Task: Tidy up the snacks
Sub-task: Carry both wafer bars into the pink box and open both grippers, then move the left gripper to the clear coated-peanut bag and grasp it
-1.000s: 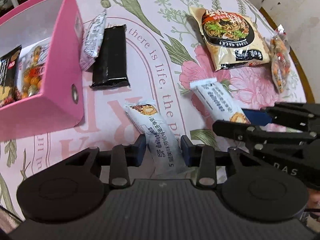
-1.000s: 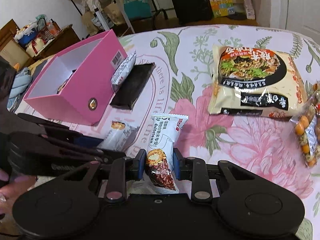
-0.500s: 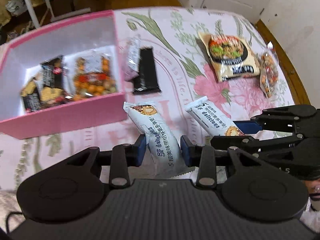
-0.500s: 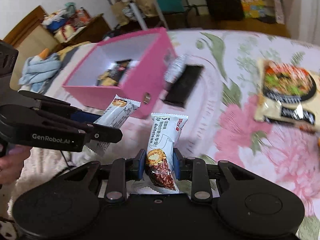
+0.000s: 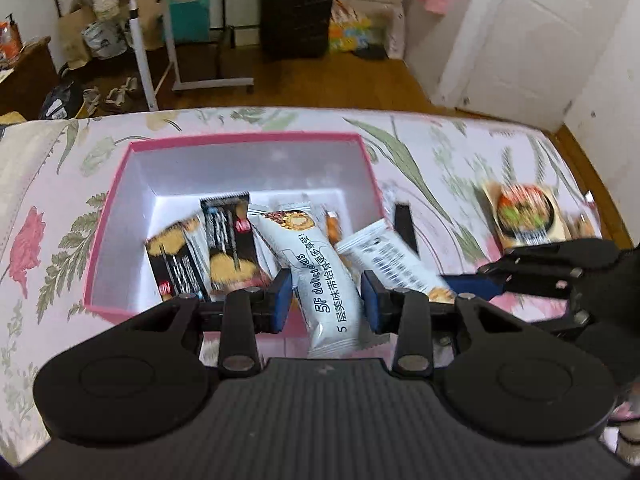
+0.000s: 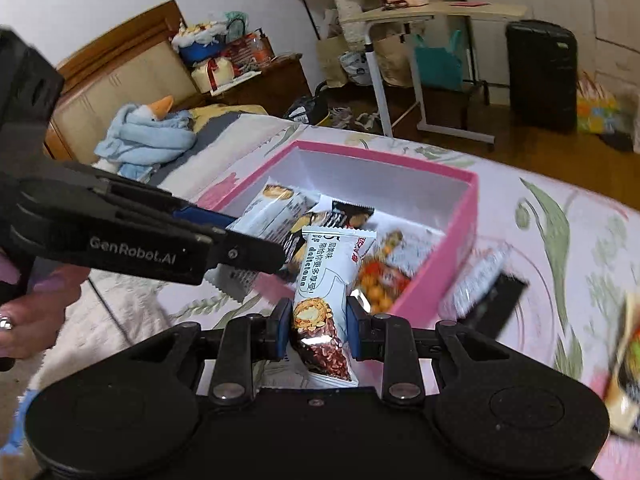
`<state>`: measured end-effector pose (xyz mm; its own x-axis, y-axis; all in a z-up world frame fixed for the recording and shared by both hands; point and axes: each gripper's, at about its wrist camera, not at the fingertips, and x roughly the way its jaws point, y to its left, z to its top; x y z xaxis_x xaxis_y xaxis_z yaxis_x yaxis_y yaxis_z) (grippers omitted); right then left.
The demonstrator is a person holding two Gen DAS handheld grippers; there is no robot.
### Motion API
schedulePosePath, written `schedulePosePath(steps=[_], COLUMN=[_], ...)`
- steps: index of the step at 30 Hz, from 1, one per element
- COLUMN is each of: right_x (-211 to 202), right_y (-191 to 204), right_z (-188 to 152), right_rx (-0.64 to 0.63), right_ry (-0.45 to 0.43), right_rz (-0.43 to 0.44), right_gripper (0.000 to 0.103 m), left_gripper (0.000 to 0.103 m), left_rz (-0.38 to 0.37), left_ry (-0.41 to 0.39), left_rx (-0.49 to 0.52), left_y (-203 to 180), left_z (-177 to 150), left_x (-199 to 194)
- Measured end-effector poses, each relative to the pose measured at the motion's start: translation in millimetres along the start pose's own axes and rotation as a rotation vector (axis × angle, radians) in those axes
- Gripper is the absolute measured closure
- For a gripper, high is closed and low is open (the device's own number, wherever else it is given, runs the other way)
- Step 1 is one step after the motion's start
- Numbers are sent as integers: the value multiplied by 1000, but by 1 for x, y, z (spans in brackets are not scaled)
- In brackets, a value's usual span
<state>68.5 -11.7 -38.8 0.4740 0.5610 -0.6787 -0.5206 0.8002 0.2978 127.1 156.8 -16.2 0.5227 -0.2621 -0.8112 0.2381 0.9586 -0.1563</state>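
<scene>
The left gripper [image 5: 325,300] is clamped on a white wrapped snack bar [image 5: 320,276], held above the near edge of the open pink cardboard box [image 5: 248,138]. The right gripper [image 6: 317,334] grips a second white snack bar [image 6: 326,300] just right of it, over the box's near wall; black cracker packets [image 5: 224,248] lie inside.

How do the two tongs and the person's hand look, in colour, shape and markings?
Both tongs, left and right, are matte black with blue finger pads, two round discs and silver pivot bolts on a ribbed body. The left one's side reads "GenRobot.AI" in white. The hand shows purple sleeve and a glossy nail.
</scene>
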Motion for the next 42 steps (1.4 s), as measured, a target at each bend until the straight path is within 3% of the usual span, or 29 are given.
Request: schedulePosePath(steps=[4, 7, 12, 16, 19, 20, 25, 27, 31, 39, 42], right_x=[35, 57, 89, 100, 96, 92, 48, 29, -11, -84, -109], right_y=[-4, -3, -9, -11, -8, -8, -8, -7, -11, -32, -41], right_z=[19, 29, 38, 40, 38, 36, 21, 12, -8, -42, -60], right_rx=[-31, -111, -189, -205, -216, -211, -163, -125, -59, 79, 110], right_ry=[10, 23, 79, 83, 62, 54, -7, -31, -76, -128, -149], right_rz=[-49, -136, -235, -285, -290, -283, -220, -206, -199, -221, -267], right_gripper=[70, 70, 70, 69, 50, 45, 43, 38, 38, 36, 33], left_gripper=[67, 67, 67, 63, 57, 53, 50, 50, 49, 49, 44], left_rz=[-40, -73, -162, -173, -176, -175, -156, -163, -185, -187, -204], left_ry=[-29, -32, -8, 20, 40, 41, 30, 30, 30, -15, -35], left_rx=[-47, -71, -135, -205, -237, -241, -208, -196, -142, 89, 168], left_y=[23, 32, 48, 56, 61, 62, 65, 63, 50, -19, -50], left_z=[11, 17, 33, 36, 32, 30, 19, 15, 6, 1, 0], left_x=[28, 56, 98, 119, 123, 122, 100, 88, 61, 6, -5])
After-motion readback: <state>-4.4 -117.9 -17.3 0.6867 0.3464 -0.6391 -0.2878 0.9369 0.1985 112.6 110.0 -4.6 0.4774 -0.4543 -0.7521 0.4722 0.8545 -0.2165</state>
